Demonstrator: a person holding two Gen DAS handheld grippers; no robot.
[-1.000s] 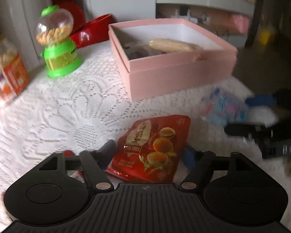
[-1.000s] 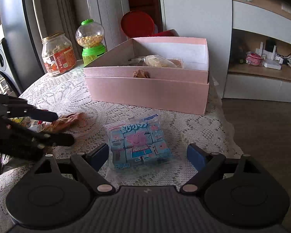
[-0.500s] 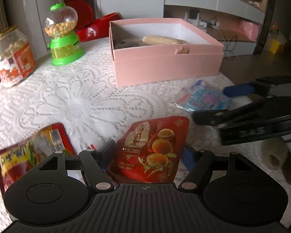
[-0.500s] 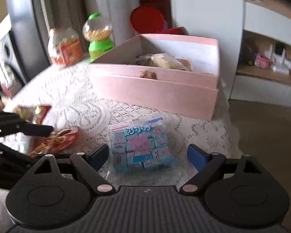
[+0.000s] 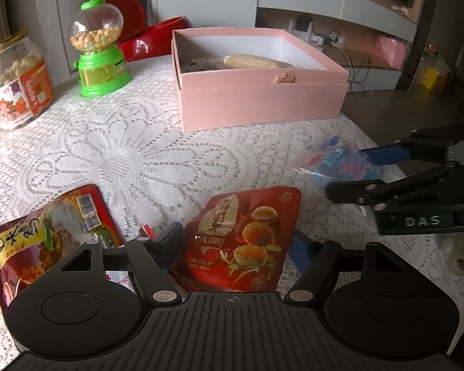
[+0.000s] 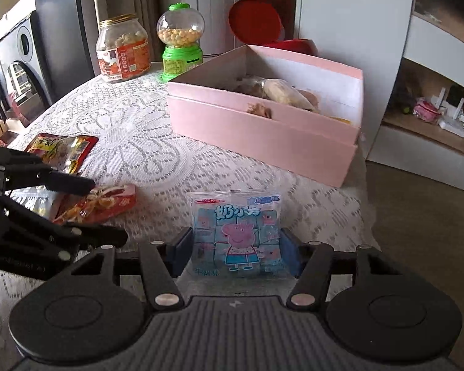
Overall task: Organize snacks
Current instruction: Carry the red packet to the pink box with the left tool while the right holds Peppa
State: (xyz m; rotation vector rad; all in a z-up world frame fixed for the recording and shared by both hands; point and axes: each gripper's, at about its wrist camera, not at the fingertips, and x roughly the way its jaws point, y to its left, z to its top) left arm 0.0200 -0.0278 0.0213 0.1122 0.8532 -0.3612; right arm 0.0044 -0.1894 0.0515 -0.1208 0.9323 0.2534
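Observation:
A pink open box point(image 5: 256, 92) holding a few wrapped snacks stands at the far side of the lace-covered table; it also shows in the right wrist view point(image 6: 263, 130). My left gripper point(image 5: 236, 244) has its fingers against both sides of a red quail-egg pouch point(image 5: 244, 241). My right gripper point(image 6: 235, 247) has its fingers against both sides of a blue Peppa Pig snack pack point(image 6: 236, 235), also seen in the left wrist view point(image 5: 340, 164). Another red snack packet point(image 5: 49, 235) lies at the left.
A glass jar of snacks point(image 5: 15, 80) and a green gumball dispenser point(image 5: 97, 49) stand at the back left. A red bowl point(image 5: 151, 40) sits behind them. The table's right edge point(image 6: 365, 216) drops to the floor.
Both grippers have closed in on their packs. The right gripper's fingers, wide apart a second ago, now touch the blue pack. The left view has pulled back, showing the second red packet.

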